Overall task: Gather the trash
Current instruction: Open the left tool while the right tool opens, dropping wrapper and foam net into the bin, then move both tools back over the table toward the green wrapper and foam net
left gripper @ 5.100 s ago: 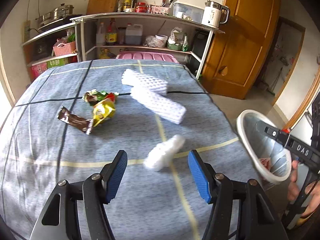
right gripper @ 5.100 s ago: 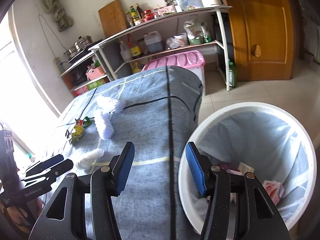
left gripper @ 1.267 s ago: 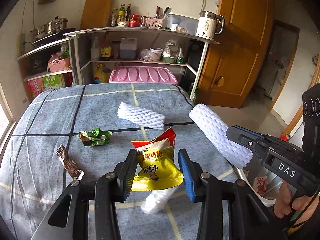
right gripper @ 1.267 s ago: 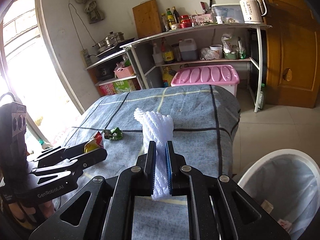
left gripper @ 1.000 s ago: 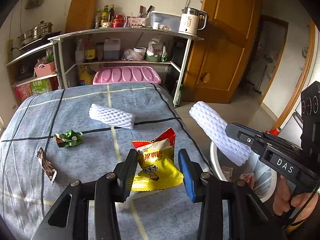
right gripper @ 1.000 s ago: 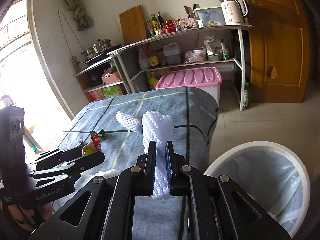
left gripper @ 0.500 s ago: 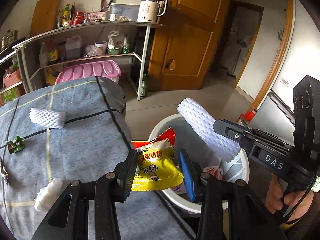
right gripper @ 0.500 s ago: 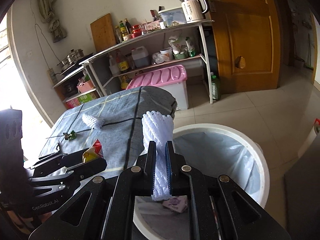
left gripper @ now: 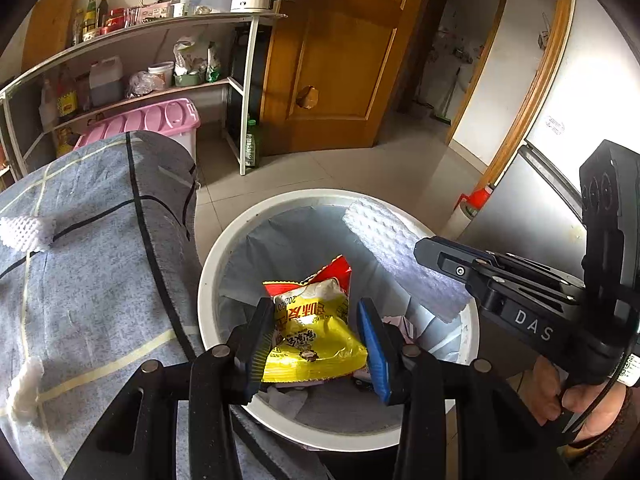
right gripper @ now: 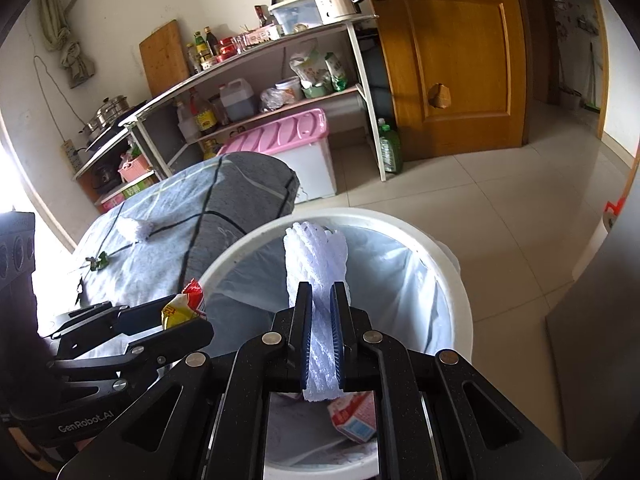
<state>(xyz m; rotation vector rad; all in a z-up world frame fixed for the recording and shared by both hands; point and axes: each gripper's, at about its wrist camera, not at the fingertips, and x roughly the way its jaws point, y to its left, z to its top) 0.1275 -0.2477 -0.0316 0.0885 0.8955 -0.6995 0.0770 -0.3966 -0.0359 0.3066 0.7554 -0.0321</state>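
Table (left gripper: 92, 280): covered in a grey checked cloth, it fills the left of both views; its right edge sits just beside the bin.
Leftover trash: a foam net (left gripper: 24, 232) lies at the table's far edge, and another foam piece (left gripper: 24, 384) lies nearer, close to the left margin of the left view. A green wrapper (right gripper: 98, 261) shows only in the right view. These are not yet collected.
Left gripper (left gripper: 316, 344): its fingers are narrowed onto a yellow snack bag (left gripper: 312, 336), pinched at both sides so it hangs over the bin's mouth, presumably ready to drop.
Bin (left gripper: 208, 280): white and lined with a pale bag, it stands on the floor below the table edge, placed so trash can be carried straight across. Some packets already lie inside.
Right gripper (right gripper: 320, 332): its fingers are squeezed nearly together on a white foam sleeve (right gripper: 316, 256), which stands upright above the bin's opening.
Next, by judgement: both grips should release so bag and sleeve fall in.
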